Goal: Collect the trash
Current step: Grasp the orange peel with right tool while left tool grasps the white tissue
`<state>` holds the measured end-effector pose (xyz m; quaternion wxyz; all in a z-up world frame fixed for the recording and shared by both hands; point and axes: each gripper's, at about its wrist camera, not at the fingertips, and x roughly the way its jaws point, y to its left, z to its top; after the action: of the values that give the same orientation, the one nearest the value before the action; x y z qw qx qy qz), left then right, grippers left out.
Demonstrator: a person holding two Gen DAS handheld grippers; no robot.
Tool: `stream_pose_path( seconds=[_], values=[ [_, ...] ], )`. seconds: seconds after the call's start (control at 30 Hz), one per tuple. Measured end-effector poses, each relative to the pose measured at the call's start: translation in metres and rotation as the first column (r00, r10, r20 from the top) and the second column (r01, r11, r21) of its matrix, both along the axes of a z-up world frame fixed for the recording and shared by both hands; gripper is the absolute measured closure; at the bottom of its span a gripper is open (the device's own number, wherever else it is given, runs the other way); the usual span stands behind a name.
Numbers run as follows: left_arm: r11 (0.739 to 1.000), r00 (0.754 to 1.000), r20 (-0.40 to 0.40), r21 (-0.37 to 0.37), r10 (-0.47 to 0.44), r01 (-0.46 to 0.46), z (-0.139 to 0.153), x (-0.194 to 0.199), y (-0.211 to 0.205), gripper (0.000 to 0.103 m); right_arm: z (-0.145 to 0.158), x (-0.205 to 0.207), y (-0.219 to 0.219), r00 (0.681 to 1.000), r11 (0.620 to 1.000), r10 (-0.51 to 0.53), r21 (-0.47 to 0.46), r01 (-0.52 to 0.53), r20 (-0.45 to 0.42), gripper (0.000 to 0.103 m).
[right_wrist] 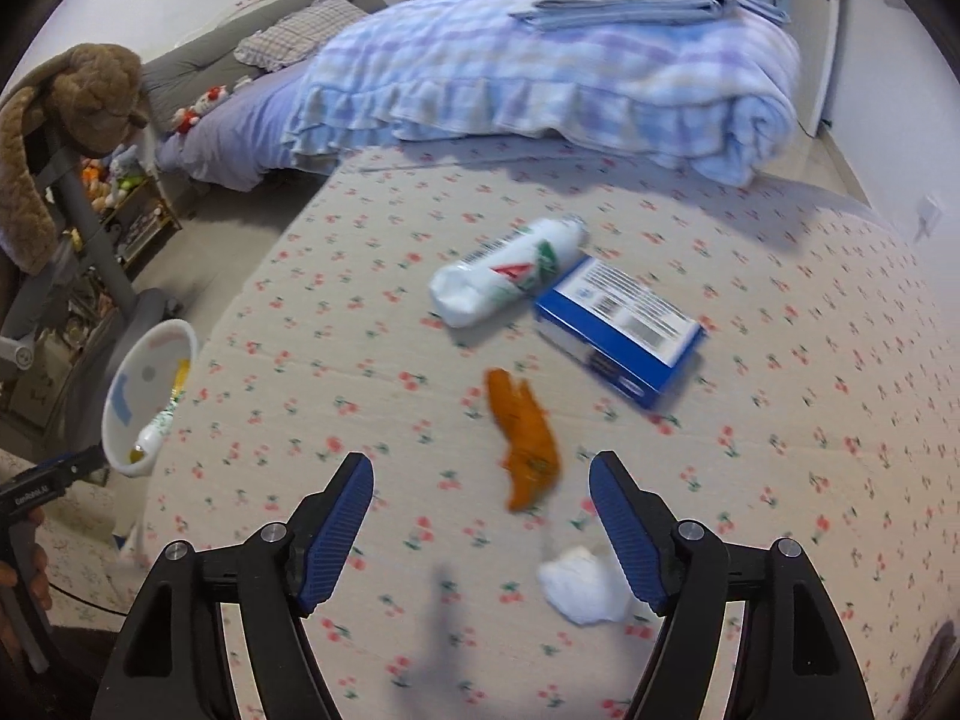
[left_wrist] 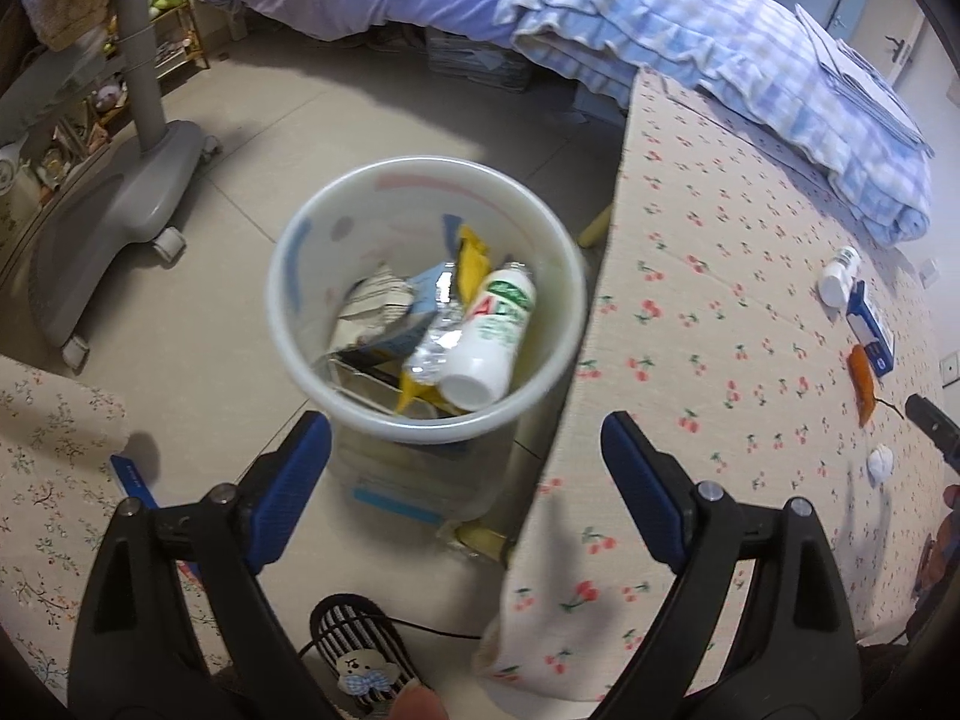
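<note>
A cherry-print cloth tabletop (right_wrist: pixel 780 480) carries a crumpled orange wrapper (right_wrist: pixel 525 444). Left hand-held gripper (left_wrist: pixel 465 450) gapes empty over the round white plastic bin (left_wrist: pixel 558 276); right hand-held gripper (right_wrist: pixel 480 498) gapes empty.

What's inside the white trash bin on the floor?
The white bin holds a white bottle with green and red print, crinkled silver foil, a yellow wrapper and a light blue carton. Whatever lies underneath them is covered.

Cherry-print table (right_wrist: pixel 360 360), white bottle (right_wrist: pixel 510 279), blue box (right_wrist: pixel 624 324), orange wrapper (right_wrist: pixel 525 438), crumpled tissue (right_wrist: pixel 579 582)
</note>
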<state>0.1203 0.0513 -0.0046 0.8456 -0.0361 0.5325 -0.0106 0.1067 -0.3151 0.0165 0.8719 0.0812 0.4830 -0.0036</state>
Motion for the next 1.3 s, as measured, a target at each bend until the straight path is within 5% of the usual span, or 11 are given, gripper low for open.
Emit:
stream_pose_path(
  seconds=[0.5,0.6,0.63,0.73,1.03,1.3],
  values=[
    [0.996,0.996,-0.009,-0.012,-0.086,0.085,0.002,0.005,-0.054,0.012,-0.035,0.026,-0.014,0.996,1.0,-0.021,0.002,0.021,-0.081,0.031],
    [0.996,0.996,-0.007,-0.002,-0.094,0.094,0.002,0.005,-0.062,0.012,-0.045,0.035,-0.009,0.995,1.0,-0.006,-0.01,0.005,-0.101,0.055],
    [0.995,0.995,-0.008,0.001,-0.097,0.097,0.002,0.005,-0.065,0.012,-0.048,0.038,-0.008,0.994,1.0,0.003,-0.013,-0.004,-0.111,0.072],
    [0.994,0.994,-0.012,-0.003,-0.112,0.112,0.001,0.005,-0.074,0.012,-0.049,0.039,-0.006,0.993,0.999,0.008,-0.035,-0.012,-0.116,0.081],
    [0.969,0.969,-0.006,-0.026,-0.247,0.246,0.004,-0.002,-0.14,0.012,-0.013,0.0,-0.037,0.998,0.999,-0.043,-0.005,0.043,-0.051,0.082],
    [0.908,0.913,-0.012,-0.103,-0.409,0.406,-0.004,-0.019,-0.216,0.012,-0.011,-0.054,-0.094,0.985,0.987,-0.158,-0.01,0.158,-0.075,0.082]
  ],
)
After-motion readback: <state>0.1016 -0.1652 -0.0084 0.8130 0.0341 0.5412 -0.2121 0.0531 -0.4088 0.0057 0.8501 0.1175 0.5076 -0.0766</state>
